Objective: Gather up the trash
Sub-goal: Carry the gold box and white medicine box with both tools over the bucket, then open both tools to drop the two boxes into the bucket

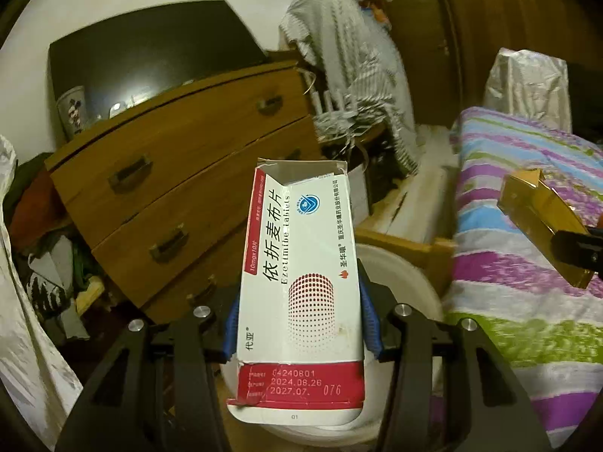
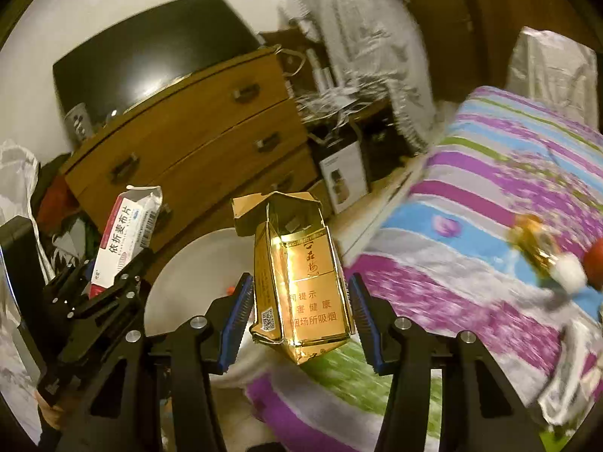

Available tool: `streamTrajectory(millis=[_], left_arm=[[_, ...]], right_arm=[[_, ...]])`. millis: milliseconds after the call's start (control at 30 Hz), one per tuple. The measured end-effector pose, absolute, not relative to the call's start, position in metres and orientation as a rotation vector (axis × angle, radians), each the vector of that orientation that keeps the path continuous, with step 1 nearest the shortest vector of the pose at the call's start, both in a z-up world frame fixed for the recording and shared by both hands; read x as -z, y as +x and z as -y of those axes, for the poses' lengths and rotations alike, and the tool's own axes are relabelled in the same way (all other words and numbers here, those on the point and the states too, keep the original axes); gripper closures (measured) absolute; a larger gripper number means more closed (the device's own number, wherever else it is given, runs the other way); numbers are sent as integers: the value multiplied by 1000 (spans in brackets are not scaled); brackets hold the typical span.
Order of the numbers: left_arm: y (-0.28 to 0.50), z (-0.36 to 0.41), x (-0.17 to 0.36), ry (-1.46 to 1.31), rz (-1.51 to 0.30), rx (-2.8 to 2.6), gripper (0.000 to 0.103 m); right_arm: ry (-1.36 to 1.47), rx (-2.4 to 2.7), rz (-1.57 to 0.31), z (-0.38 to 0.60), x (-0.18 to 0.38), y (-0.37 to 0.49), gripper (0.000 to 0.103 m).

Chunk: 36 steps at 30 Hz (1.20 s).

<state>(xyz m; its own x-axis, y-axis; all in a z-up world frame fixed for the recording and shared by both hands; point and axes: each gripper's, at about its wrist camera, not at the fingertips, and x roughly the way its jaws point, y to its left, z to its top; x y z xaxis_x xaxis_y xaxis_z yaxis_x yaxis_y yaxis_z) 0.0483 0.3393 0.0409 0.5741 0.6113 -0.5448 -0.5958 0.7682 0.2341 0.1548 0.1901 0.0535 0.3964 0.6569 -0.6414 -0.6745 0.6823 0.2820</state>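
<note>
My left gripper (image 1: 299,322) is shut on a white and red medicine box (image 1: 301,282), held upright above a white bin (image 1: 410,282). The box and left gripper (image 2: 113,282) also show at the left of the right wrist view, box (image 2: 126,229). My right gripper (image 2: 299,312) holds a gold cigarette pack (image 2: 301,282) with its flap open, beside the bin (image 2: 188,286); its blue pads (image 2: 237,316) sit close to the pack's sides. The pack also shows at the right of the left wrist view (image 1: 542,226).
A wooden chest of drawers (image 1: 181,188) with a dark TV (image 1: 150,52) stands at the back left. A bed with a striped purple cover (image 2: 490,226) is on the right, with small scraps (image 2: 546,260) on it. Clutter and a white sack (image 1: 22,301) lie at the left.
</note>
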Motion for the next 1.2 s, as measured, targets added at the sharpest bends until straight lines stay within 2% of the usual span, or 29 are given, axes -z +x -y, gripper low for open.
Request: streamTrajectory(millis=[200,433,1200], left_arm=[[51,-378,-28,-2,-705,-732,55],[49,-395,-13,-16,-747,-738,55],[46,-408,-5,-36,-756,-736,55]], right_arm=[[-102,-898,-856,-262,-47,155,50],[-155,-927,-873,-303,-43,146,50],[-179,-942,-878,-317,-38,140,50]])
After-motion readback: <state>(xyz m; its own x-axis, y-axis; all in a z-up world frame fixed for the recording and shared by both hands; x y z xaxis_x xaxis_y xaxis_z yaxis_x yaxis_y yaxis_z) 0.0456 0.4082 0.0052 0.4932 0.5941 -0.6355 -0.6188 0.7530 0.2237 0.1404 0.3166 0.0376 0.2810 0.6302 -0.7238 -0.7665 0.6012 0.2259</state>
